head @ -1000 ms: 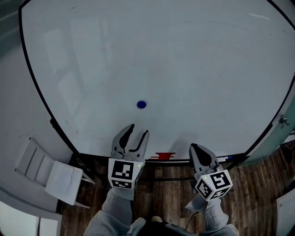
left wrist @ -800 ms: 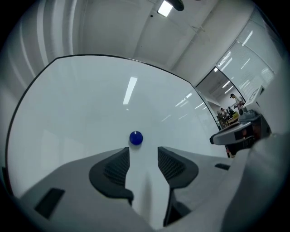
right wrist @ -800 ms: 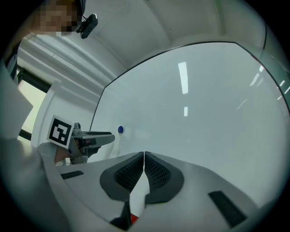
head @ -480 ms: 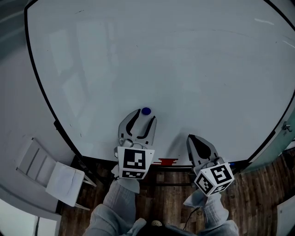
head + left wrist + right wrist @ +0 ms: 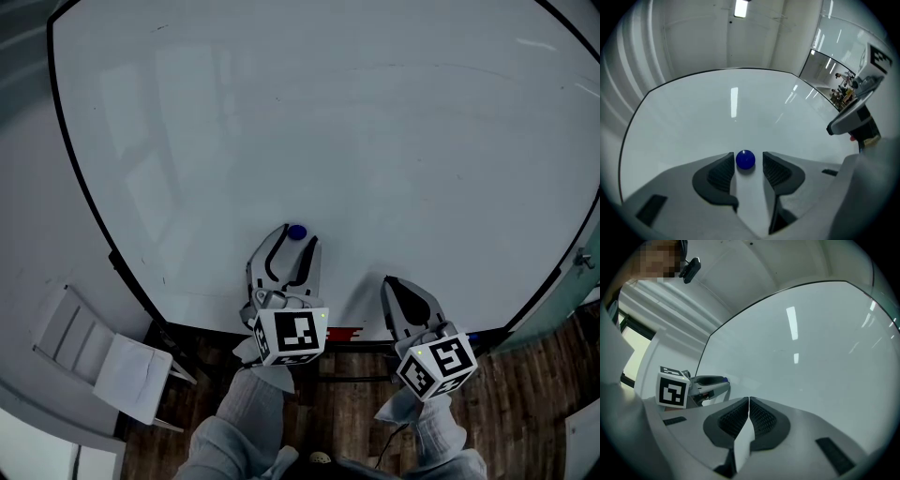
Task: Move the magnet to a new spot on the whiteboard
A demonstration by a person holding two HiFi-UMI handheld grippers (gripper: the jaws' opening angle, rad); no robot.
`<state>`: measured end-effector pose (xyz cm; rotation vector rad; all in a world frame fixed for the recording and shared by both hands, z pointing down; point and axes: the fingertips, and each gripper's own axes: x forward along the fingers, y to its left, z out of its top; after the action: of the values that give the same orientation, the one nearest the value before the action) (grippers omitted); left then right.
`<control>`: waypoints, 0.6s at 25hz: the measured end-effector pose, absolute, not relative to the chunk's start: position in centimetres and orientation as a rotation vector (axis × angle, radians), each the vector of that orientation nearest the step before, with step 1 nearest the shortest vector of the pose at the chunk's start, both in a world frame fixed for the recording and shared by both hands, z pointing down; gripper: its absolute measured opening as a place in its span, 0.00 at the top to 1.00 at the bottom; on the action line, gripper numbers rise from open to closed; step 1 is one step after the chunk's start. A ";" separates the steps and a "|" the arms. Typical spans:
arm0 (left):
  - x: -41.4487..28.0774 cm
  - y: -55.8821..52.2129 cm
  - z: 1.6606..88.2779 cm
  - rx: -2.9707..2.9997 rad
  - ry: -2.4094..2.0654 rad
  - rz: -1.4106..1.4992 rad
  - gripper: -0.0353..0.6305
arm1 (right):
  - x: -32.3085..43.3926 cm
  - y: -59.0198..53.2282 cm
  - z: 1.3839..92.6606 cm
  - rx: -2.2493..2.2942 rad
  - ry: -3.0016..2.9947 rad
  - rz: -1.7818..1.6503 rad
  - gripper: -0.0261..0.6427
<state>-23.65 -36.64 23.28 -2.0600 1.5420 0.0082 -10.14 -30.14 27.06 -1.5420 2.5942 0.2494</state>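
Observation:
A small round blue magnet (image 5: 297, 232) sticks to the whiteboard (image 5: 328, 122) low down, left of the middle. My left gripper (image 5: 296, 237) is open and reaches up to it, one jaw on each side. In the left gripper view the magnet (image 5: 745, 160) sits between the ribbed pads (image 5: 723, 172) near their tips, close to the left pad, with a gap on the right. My right gripper (image 5: 395, 285) hangs lower, to the right, near the board's bottom edge. The right gripper (image 5: 748, 401) is shut with nothing between its pads.
A red object (image 5: 343, 331) lies on the black ledge under the board, between the two grippers. A white folding frame (image 5: 103, 352) stands at lower left beside the board. Dark wooden floor (image 5: 525, 403) lies below. The board's black rim (image 5: 80, 187) curves down the left.
My left gripper moved forward and up along the board until the magnet came between its jaws. The right gripper hardly moved.

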 end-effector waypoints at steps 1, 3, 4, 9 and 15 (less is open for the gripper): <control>-23.7 -36.7 23.3 -2.046 1.544 0.002 0.67 | -10.1 -30.1 27.1 -1.544 2.596 0.249 0.92; -23.9 -36.7 23.2 -2.043 1.551 0.009 0.68 | -10.0 -30.2 27.3 -1.550 2.597 0.251 0.92; -24.0 -36.8 23.1 -2.041 1.559 0.013 0.70 | -9.9 -30.3 27.4 -1.552 2.597 0.252 0.92; -24.4 -36.9 23.0 -2.030 1.568 -0.033 0.76 | -9.7 -30.6 27.7 -1.559 2.594 0.243 0.92; -24.4 -36.9 23.1 -2.042 1.551 -0.055 0.76 | -10.4 -30.3 27.8 -1.555 2.596 0.232 0.92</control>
<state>-24.43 -36.92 23.07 -2.0420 1.5512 -0.0548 -10.36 -30.26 27.76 -1.5553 2.5962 0.2324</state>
